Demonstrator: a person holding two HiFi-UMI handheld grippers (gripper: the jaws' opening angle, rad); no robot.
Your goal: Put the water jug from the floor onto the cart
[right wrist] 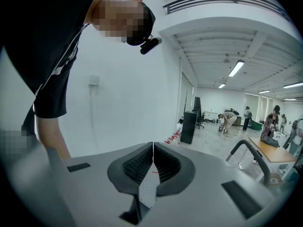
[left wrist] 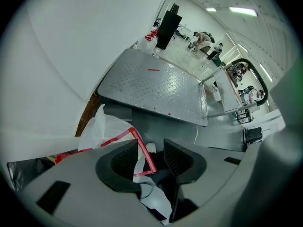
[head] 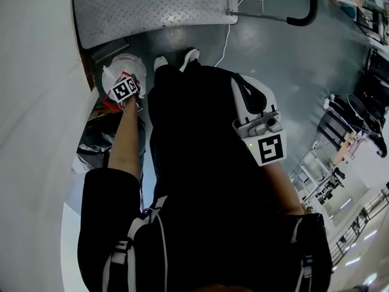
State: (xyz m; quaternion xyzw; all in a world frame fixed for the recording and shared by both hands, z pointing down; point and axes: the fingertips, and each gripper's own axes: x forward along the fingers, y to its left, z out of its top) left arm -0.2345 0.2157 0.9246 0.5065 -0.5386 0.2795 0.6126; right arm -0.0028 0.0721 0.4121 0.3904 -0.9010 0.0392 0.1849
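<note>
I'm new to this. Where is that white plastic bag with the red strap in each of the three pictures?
Head view: white bag upper left, just below the cart's metal deck.
Left gripper view: lower left of centre, its red strap reaching between the left gripper's open jaws.
Right gripper view: not in it.
Shared landmark: the cart's black handle, top right, right of centre, lower right in turn.

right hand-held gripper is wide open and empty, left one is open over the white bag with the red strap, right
No: the right hand-held gripper is shut, jaws together, as the right gripper view shows. It is empty, and the left hand-held gripper is open over the white bag with the red strap.
</note>
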